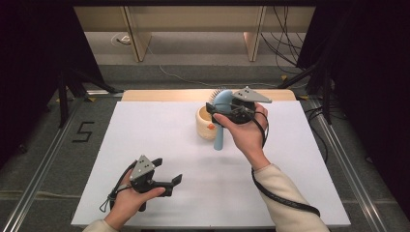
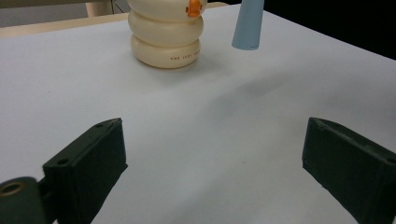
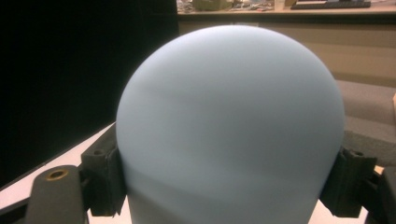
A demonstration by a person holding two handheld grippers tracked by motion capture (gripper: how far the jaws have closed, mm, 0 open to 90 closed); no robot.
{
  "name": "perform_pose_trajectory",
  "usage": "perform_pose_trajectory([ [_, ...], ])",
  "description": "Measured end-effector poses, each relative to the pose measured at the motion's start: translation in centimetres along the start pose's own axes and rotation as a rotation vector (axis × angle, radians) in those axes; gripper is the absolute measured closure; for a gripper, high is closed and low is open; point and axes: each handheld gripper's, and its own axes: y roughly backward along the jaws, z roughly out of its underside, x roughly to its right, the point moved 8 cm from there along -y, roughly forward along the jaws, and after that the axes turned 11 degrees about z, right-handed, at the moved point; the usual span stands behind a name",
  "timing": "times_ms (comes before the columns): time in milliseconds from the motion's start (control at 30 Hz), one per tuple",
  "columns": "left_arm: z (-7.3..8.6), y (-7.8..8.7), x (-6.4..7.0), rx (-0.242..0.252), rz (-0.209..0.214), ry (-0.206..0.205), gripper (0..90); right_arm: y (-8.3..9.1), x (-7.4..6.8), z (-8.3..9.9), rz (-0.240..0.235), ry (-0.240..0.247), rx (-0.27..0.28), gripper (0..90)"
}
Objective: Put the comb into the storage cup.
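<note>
So the light-blue hairbrush [image 1: 221, 116] is clamped by its head in the right gripper [image 1: 231, 108], held up in the air just beside the cream ringed cup [image 1: 207, 123], with the handle hanging down past the cup's right side and the bristles pointed away toward the far edge of the table. In the right gripper view the smooth rounded back of the brush [image 3: 231, 130] is seen squeezed between the two jaws, one on each flank.

Handling-wise: it looks like hard moulded plastic, so stiff and probably light. That domed back looks slick, and a grip across a curved head could be expected to slip or let the brush pivot, since the long handle dangles below the hold. A steadier hold would probably be had on the neck, where head meets handle, or on the handle itself.

The cup looks light too and could likely be tipped if knocked by the handle tip [image 2: 248, 25].

The left gripper [image 1: 162, 178] is parked well nearer the person than the cup, jaws spread wide with nothing between them, only white table [image 2: 224, 116].
</note>
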Motion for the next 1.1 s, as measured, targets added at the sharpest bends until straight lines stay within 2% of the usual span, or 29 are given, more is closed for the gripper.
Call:
perform_pose_trajectory([
  [433,0.1,-0.2,0.1,0.0,0.008,0.006,6.2,-0.8,0.7,-0.5,0.014,0.009,0.004,20.1],
  [1100,0.1,-0.3,0.1,-0.002,0.009,0.008,6.5,-1.4,1.1,-2.7,0.028,0.02,0.057,20.1],
])
